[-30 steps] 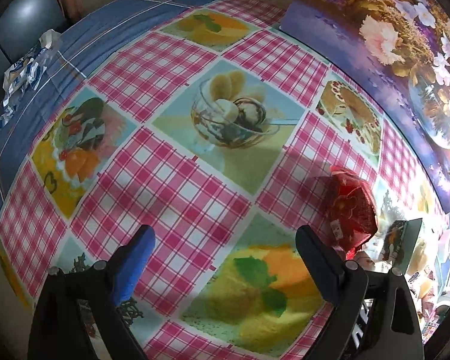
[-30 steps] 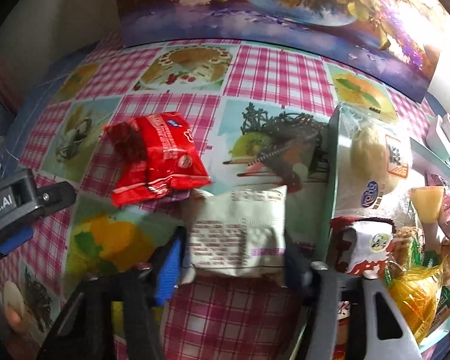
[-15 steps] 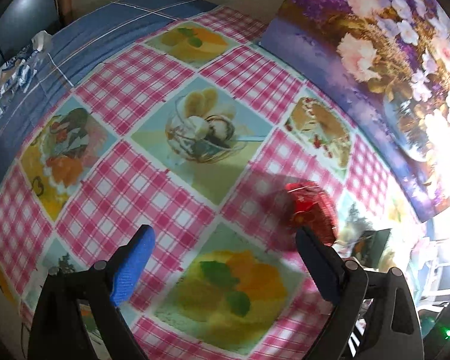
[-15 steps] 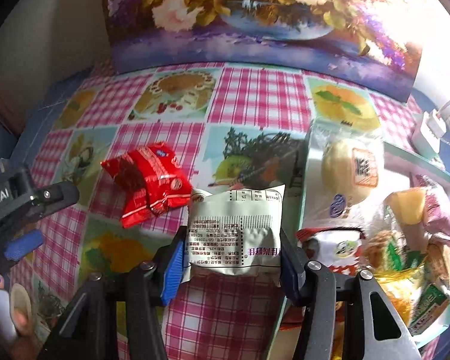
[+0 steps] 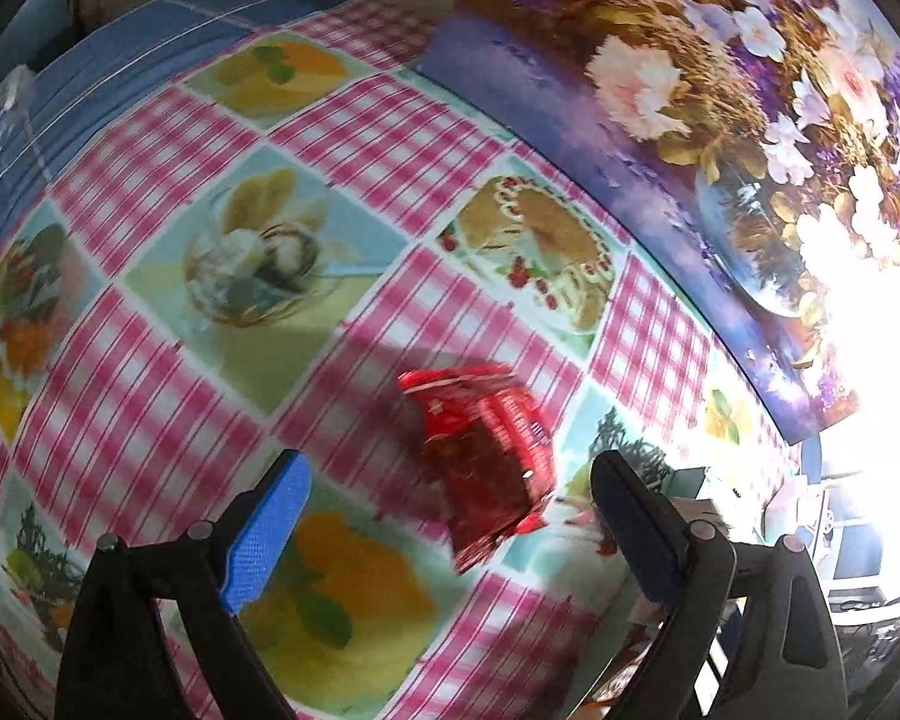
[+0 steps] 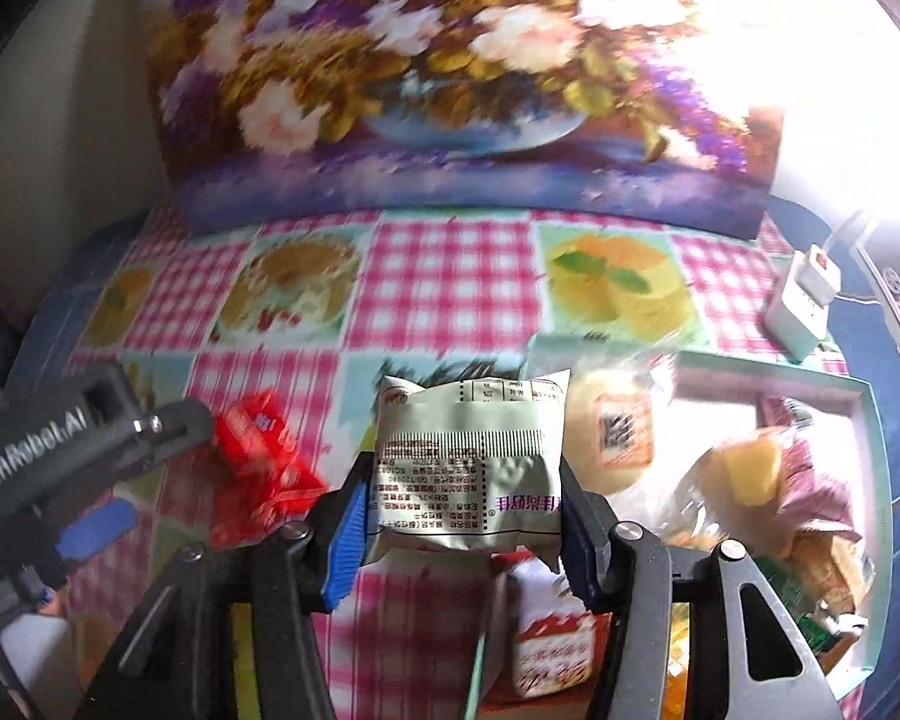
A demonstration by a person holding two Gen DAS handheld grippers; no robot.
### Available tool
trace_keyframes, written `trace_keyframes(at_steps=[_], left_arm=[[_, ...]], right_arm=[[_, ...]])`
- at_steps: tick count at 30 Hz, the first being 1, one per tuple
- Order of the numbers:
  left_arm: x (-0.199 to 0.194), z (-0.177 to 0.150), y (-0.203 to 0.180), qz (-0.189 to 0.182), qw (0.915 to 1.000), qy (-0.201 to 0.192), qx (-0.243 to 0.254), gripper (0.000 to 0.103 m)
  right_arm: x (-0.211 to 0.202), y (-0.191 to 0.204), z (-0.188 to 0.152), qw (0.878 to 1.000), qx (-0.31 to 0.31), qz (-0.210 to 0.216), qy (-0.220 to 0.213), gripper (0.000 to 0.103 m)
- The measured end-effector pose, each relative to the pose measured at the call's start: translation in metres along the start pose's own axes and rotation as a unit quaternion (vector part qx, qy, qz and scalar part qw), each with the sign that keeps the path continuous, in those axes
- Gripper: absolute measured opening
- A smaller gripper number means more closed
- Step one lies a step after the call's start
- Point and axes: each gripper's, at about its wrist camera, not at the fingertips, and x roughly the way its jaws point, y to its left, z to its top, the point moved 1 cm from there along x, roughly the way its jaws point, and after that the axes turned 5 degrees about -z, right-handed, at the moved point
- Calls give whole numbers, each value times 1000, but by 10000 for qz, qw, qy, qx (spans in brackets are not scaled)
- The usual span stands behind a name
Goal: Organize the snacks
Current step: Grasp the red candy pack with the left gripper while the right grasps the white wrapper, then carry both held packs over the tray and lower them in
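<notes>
Holding one pale green snack packet [image 6: 471,468] clamped between its two fingers, our right gripper [image 6: 462,531] carries it clear of the checked tablecloth [image 6: 450,276], just left of the one mint-green tray [image 6: 870,480]; that tray holds several wrapped snacks, blurred, so we cannot count them exactly. Our left gripper [image 5: 450,519] hangs with its two fingers spread wide and nothing between them, above the one red snack packet [image 5: 486,462], which lies on the cloth ahead of the fingertips. One flower painting [image 6: 450,78] stands at the back, and one white adapter [image 6: 804,300] sits near the tray's far corner.
</notes>
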Motion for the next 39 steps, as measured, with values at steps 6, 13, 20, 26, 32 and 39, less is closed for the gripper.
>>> trace_keyframes(at_steps=[6, 13, 20, 26, 32, 39], left_arm=[[15, 8, -8, 118, 9998, 11, 128, 94], [33, 9, -19, 401, 9984, 95, 389, 84], [45, 0, -28, 538, 9960, 312, 636, 70], [40, -3, -30, 491, 9954, 266, 779, 57], [32, -5, -28, 402, 9954, 242, 832, 51], [18, -15, -28, 375, 9956, 207, 839, 49]], right_arm=[[2, -16, 17, 9996, 228, -81, -160, 58], [19, -25, 23, 9990, 444, -80, -37, 58], [19, -24, 21, 9990, 439, -83, -29, 58], [18, -23, 20, 9991, 411, -95, -13, 58], [15, -24, 18, 9991, 408, -69, 16, 58], [-2, -30, 13, 9986, 530, -41, 7, 58]])
